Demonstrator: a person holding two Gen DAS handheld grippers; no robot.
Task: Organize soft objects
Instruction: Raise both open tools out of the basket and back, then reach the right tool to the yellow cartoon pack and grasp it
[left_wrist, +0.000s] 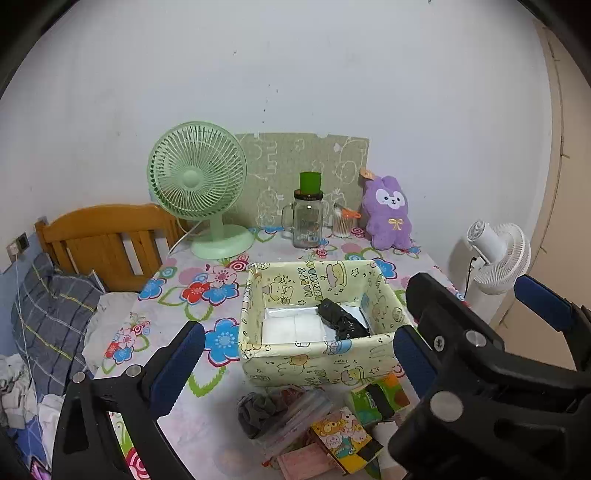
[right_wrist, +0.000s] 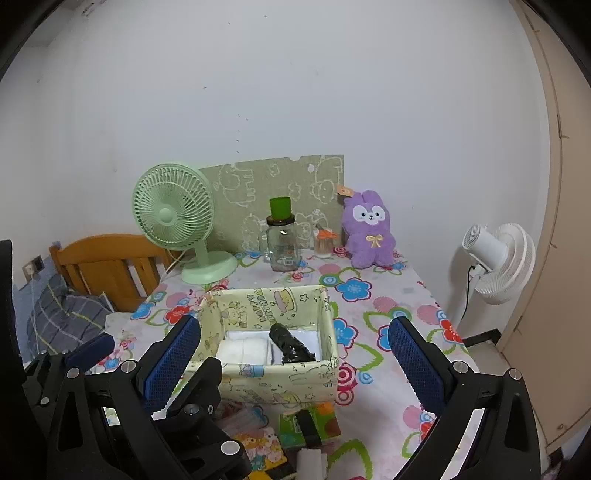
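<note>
Yellow cartoon-print box (left_wrist: 314, 360), flowered tablecloth (left_wrist: 184, 295)

Both fisheye views look from the near edge of the table (left_wrist: 221, 424), tilted slightly down toward twelve o'clock and the far wall. The left wrist view sits closer to the patterned box (left_wrist: 314, 354); the right wrist view stands at its three o'clock. Both share the box, green fan (right_wrist: 173, 218) and purple plush (right_wrist: 369, 229).
</note>
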